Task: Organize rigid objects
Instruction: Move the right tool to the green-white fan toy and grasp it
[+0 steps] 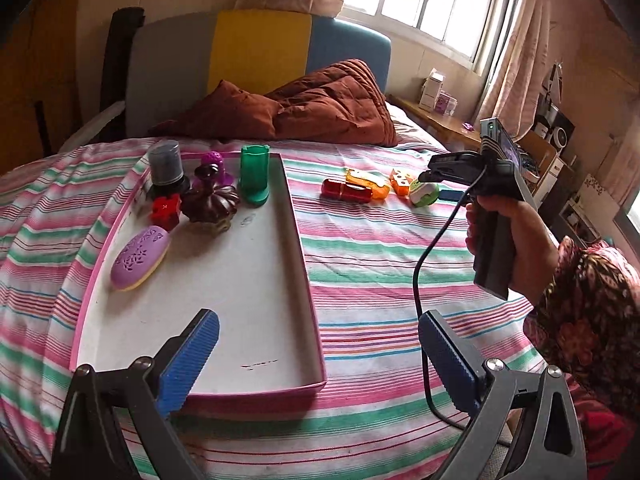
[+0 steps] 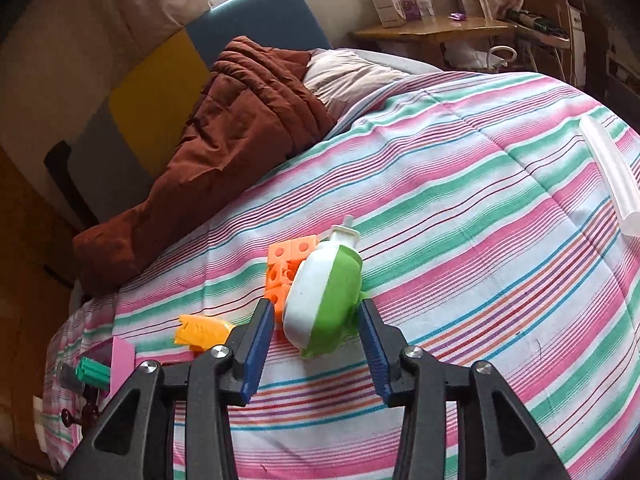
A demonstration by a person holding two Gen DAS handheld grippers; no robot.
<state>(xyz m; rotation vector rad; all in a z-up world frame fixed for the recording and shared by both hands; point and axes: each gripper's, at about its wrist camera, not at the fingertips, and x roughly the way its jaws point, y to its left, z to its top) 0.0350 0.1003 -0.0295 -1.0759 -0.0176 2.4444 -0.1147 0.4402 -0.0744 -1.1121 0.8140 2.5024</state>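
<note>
Toys fill part of our pink cardboard tray (image 1: 308,280); our right gripper (image 2: 312,344) gapes around the green-and-white plastic toy (image 2: 324,304), left gripper (image 1: 320,360) released.

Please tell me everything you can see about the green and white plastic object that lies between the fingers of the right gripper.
The green and white plastic object looks like hard, smooth plastic: a rounded body, white on one broad face, green along the other side, with a small white nozzle-like piece at its far end. It lies tilted on the striped bedsheet, and appears to lean against the orange block cluster. The right gripper stands open around its near end; its blue pads do not press it.
</note>
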